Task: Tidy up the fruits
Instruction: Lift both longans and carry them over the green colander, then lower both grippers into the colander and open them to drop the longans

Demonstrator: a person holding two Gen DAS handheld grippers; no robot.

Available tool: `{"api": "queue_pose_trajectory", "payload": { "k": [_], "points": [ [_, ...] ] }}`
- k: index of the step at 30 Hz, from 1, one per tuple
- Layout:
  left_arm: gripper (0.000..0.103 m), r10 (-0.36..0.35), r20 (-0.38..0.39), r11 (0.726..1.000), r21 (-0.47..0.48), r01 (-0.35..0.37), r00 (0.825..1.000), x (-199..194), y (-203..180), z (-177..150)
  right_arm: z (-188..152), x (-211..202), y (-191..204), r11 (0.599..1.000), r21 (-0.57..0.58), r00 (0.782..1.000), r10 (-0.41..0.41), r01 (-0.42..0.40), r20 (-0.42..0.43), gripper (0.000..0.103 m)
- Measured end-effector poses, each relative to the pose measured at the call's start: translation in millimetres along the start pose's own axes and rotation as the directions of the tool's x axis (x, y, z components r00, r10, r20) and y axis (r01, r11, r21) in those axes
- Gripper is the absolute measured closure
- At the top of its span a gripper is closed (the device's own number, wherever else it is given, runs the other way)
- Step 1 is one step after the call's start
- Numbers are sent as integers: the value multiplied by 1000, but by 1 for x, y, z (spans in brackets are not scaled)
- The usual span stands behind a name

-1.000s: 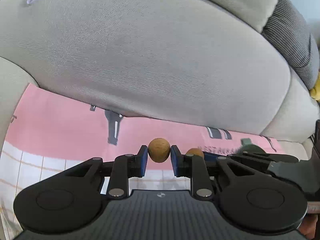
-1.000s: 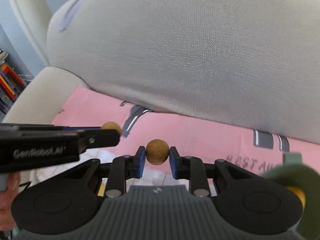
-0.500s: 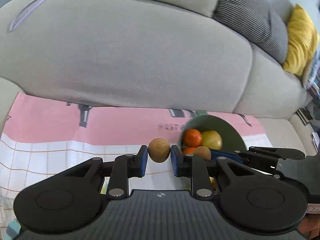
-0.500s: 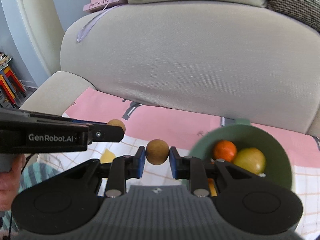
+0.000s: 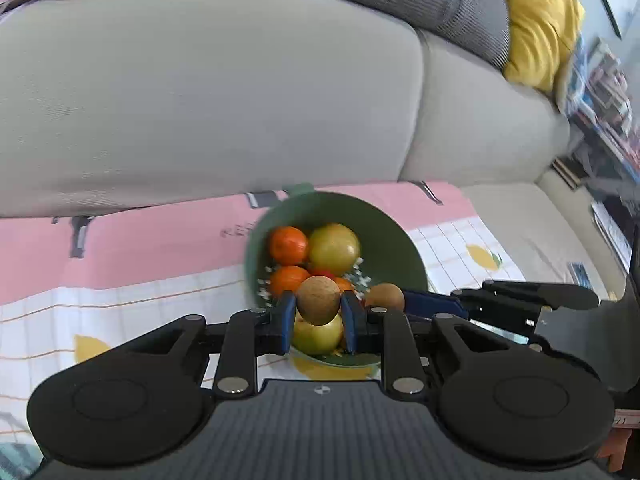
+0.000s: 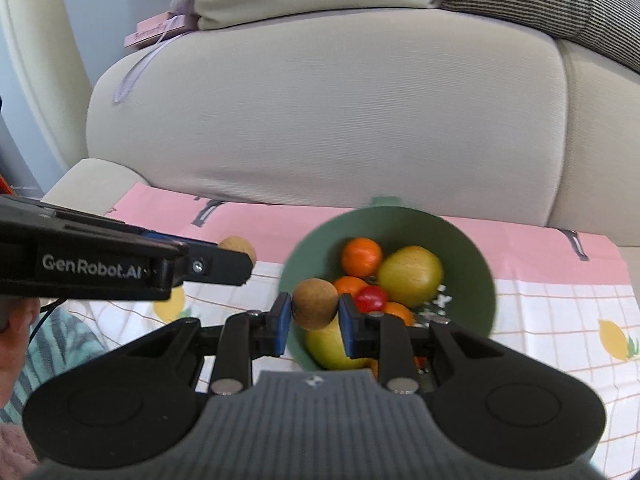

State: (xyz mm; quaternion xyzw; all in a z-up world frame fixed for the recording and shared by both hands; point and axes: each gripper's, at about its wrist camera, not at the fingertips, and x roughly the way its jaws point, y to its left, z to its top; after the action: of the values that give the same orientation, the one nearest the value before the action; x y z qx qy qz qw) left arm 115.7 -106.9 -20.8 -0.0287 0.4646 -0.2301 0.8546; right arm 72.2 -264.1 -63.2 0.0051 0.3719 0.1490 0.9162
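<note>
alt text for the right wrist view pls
The right claw grips a small brown fruit over a green bowl of oranges and apples. The left claw, holding a similar fruit, enters from the left.

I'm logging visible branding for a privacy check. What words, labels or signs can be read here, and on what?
"GenRobot.AI": white lettering on the side of the black left gripper.
Dark lettering on the pink printed cloth: partly hidden, blurred, unreadable.
Lettering on the pink flat box on the sofa: too blurred to read.

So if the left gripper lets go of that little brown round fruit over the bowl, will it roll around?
Probably: the brown fruit looks round and firm. The green bowl is already piled, so it may bounce off, though the walls should contain it.
</note>
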Motion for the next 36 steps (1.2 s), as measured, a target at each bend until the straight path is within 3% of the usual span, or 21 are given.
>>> {"api": "queue_pose_trajectory", "payload": {
  "k": [16,28,36],
  "points": [
    [76,-4,-171,995,98,22,985,76,-38,21,-3,31,-53,996,-80,997,-54,50,-53,81],
    [76,18,-280,998,67,0,960,124,-27,24,-2,73,-60,969,-229,985,-121,92,-119,81],
    [76,13,-308,998,58,5,951,138,-23,24,-7,95,-61,958,-275,975,-134,82,-177,81]
  ]
}}
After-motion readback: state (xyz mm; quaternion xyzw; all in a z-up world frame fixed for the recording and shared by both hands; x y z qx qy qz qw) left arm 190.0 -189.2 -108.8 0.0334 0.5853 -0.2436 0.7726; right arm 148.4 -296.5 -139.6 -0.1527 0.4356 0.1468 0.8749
